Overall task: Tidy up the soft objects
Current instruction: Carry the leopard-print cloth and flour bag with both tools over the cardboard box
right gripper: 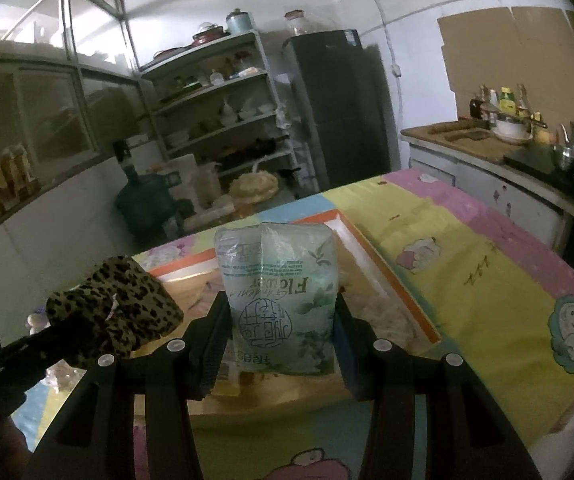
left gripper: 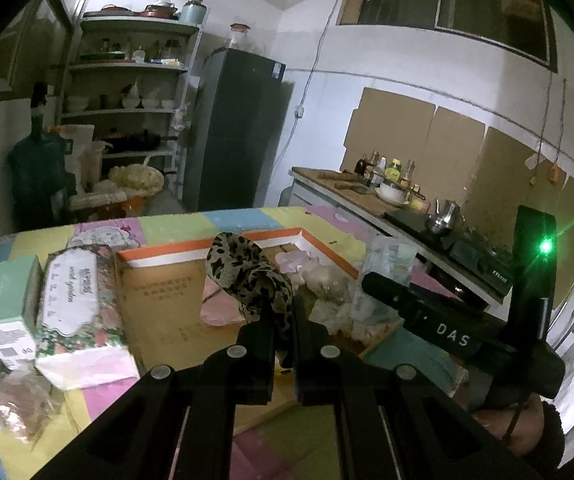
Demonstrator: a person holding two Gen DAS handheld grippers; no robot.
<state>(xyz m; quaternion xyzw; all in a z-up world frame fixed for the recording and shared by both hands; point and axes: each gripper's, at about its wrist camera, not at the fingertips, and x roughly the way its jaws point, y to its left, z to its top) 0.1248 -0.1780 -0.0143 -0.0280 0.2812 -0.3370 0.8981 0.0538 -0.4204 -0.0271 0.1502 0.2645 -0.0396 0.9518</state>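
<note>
A home kitchen: fridge point(left gripper: 243, 128), crockery shelves point(left gripper: 127, 80), stove point(left gripper: 475, 256)

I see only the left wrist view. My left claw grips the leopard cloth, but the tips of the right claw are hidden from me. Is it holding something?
Observer: Yes. The right claw is shut on a clear plastic pack printed with green leaves.
Operator: How does the pack sit?
Observer: Upright between the fingers, with the word "Flower" upside down.
Operator: Does my cloth touch it?
Observer: No. The leopard cloth is bunched to its left, with a gap between them.
</note>
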